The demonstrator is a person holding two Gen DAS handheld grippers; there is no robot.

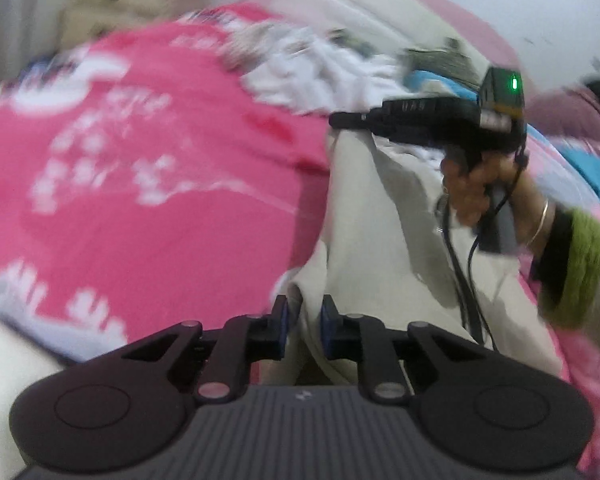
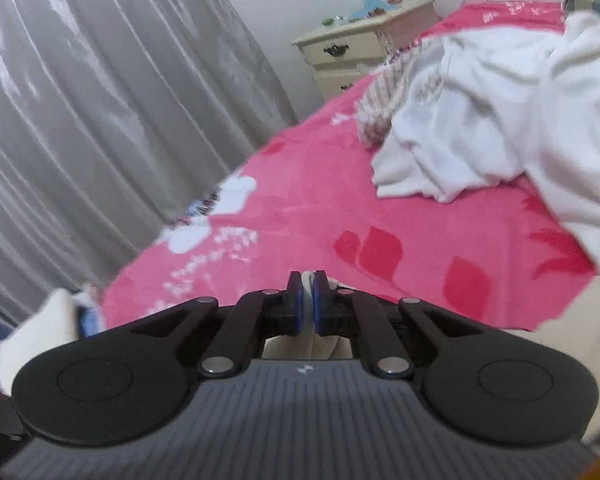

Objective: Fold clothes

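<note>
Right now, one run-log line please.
stage: folding | left gripper: shut on cream garment | right gripper: shut on cream garment | surface: pink bedspread

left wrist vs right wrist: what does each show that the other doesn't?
Left wrist only: the right gripper from outside, the hand holding it, and the cream garment hanging between both grippers; the left gripper pinches its near end.

Right wrist only: grey curtain and cream nightstand.

Both: the pink floral bedspread and a heap of white clothes; the right gripper pinches cream cloth.
</note>
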